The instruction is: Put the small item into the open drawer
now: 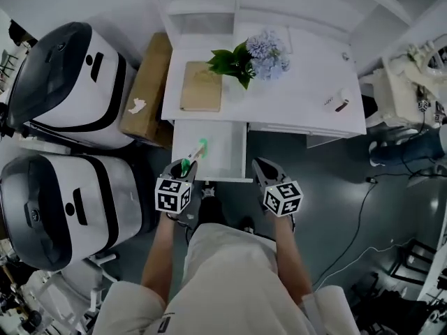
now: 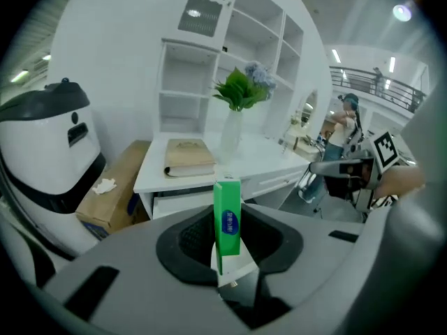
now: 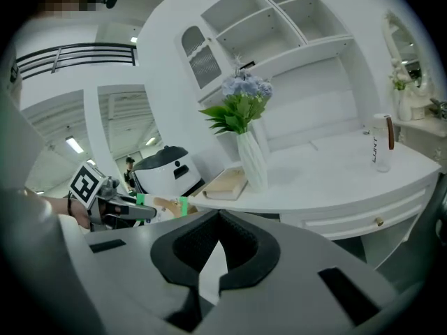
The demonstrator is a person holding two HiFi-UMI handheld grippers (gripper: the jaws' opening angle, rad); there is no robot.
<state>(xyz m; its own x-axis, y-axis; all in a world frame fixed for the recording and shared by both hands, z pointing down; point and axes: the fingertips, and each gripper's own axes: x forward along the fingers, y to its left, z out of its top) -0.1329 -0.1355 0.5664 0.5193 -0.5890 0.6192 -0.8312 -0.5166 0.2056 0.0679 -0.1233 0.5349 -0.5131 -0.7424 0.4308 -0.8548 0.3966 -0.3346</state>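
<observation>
Grippers: two. The left gripper (image 1: 190,162) is pinching one small green box (image 1: 195,153). In the left gripper view the box stands upright between the jaws, with a blue oval label facing the camera. The right gripper (image 1: 260,166) has its jaws pressed together with nothing between them. It sits lower centre-right in the head view, just off the front right corner of the drawer.

One open drawer (image 1: 245,152), white, is pulled out from under the one white desk (image 1: 307,96) at frame centre. The green box shows over the drawer's front-left part. Its height above the drawer floor is hard to judge from this steep angle.

On the desk:
- one book (image 1: 202,86), lying flat at the left end
- one vase of flowers (image 1: 251,58), just right of the book
- one white tube with a dark cap (image 1: 340,102), near the right end

Left of the frame:
- two big white-and-black machines (image 1: 66,82) (image 1: 63,204)
- one cardboard box (image 1: 147,89) between the upper machine and the desk
- one crumpled tissue (image 1: 137,105) on the cardboard box
</observation>
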